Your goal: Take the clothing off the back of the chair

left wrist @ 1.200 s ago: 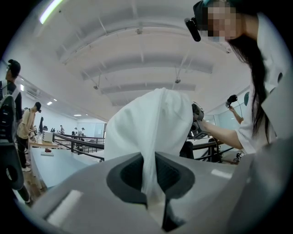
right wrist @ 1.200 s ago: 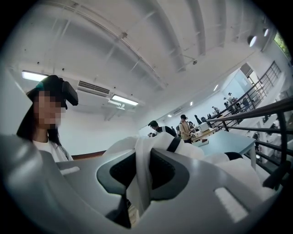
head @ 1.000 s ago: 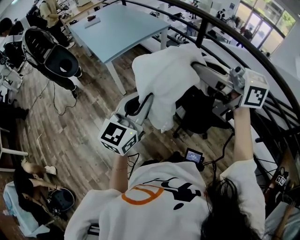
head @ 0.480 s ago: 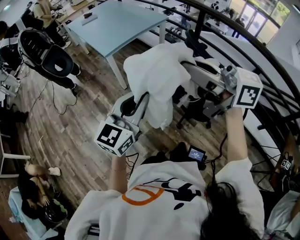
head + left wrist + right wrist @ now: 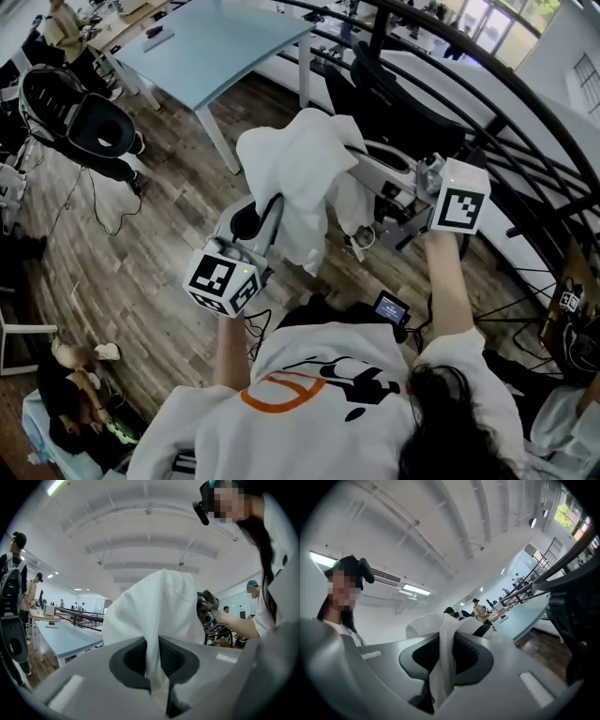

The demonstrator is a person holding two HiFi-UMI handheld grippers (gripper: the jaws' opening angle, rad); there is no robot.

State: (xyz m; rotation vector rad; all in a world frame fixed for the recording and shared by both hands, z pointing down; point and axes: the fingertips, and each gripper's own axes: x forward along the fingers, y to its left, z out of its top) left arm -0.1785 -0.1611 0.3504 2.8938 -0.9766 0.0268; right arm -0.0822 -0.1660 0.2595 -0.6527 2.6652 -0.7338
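The left gripper is clamping a fold of the white garment. In the left gripper view its jaws are standing almost together, with a strip of the cloth pinched between the pads and billowing out beyond them toward twelve o'clock. The right gripper is gripping the same garment. In the right gripper view its jaws are likewise nearly closed on a bunched band of white fabric, which is running down between the pads.

In the head view the garment is hanging between the two grippers. It is lying at about one o'clock from the left gripper's marker cube and at about ten o'clock from the right gripper's marker cube, and its loose lower edge is drooping toward six o'clock over the wooden floor. The black chair is standing at about one o'clock from the garment. Whether any cloth is touching the chair cannot be made out.

A pale blue table is standing at about eleven o'clock from the garment.

Each marker cube is showing a black-and-white square pattern rather than letters. The person's white shirt is carrying an orange loop and black shapes, which cannot be read as words.
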